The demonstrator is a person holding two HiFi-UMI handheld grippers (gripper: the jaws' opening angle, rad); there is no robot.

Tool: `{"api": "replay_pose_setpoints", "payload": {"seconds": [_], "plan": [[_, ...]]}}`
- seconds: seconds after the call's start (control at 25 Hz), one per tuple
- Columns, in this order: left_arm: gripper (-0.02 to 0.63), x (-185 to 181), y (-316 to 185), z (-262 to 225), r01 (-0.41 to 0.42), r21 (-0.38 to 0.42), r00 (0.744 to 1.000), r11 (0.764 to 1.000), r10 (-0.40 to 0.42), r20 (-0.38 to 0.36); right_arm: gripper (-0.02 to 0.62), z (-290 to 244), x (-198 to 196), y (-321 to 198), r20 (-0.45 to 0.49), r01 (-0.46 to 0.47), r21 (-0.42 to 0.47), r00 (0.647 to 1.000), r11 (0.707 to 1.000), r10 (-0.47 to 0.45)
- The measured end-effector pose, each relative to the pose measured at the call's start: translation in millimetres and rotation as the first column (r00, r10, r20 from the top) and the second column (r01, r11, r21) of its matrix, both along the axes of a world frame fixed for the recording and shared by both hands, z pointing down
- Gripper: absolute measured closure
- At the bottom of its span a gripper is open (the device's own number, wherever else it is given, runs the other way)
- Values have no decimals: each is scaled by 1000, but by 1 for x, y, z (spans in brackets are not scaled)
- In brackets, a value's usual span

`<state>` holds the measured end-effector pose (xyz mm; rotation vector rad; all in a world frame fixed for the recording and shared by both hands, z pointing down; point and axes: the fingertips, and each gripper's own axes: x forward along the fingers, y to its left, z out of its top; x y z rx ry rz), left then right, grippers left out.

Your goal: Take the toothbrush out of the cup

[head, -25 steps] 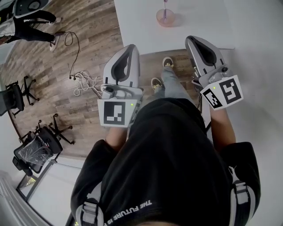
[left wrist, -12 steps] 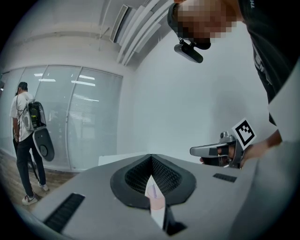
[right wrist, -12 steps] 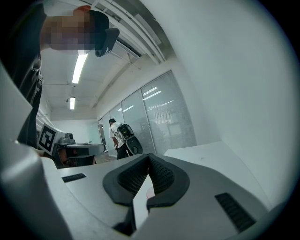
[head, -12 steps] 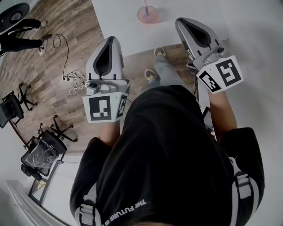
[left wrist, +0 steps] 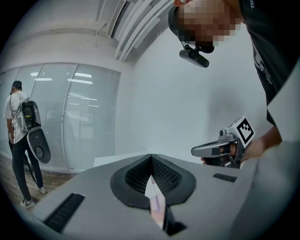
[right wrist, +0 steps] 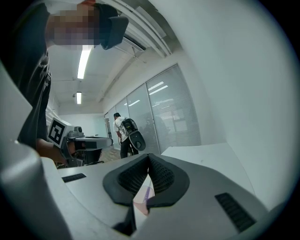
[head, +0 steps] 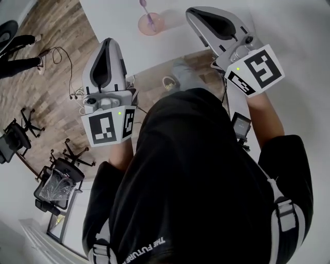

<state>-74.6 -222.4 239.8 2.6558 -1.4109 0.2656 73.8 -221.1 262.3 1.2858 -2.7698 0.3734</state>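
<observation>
From the head view I saw the cup (head: 150, 23) standing on the white table (head: 118, 20), pink and see-through, with the toothbrush (head: 146, 9) leaning inside it. The brush's purple handle ran up to the frame's top edge, so I could not make out its bristles. The left gripper (head: 106, 44) hung over the table's near edge, well short of the cup. The right gripper (head: 193, 13) pointed over the table just to the right of the cup, not touching it. Each gripper's own view showed its 2 jaws pressed together at the tips, with nothing clamped. In the narrow slit below those tips I caught only a sliver of pink, and in the right gripper view a faint purple streak. My operator's dark torso (head: 196, 180) blocked most of the lower head view. A person with a backpack (left wrist: 18, 136) stood far off by a glass wall.
</observation>
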Motion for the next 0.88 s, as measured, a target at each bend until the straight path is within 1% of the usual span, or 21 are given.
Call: {"api": "replay_pose_setpoints", "payload": {"seconds": [0.2, 0.44, 0.72, 0.88], "plan": [[587, 15, -17, 0, 23, 1, 1000, 1000, -23, 18, 577, 6, 15, -13, 8, 32, -12, 999, 999, -31], [586, 16, -32, 3, 63, -3, 997, 998, -63, 39, 577, 16, 21, -30, 19, 52, -34, 998, 998, -52], [586, 2, -30, 24, 82, -53, 995, 995, -78, 64, 577, 31, 2, -32, 27, 75, -66, 997, 995, -73], [586, -8, -27, 47, 90, -93, 995, 992, -86, 48, 577, 44, -10, -28, 18, 80, -86, 997, 993, -79]]}}
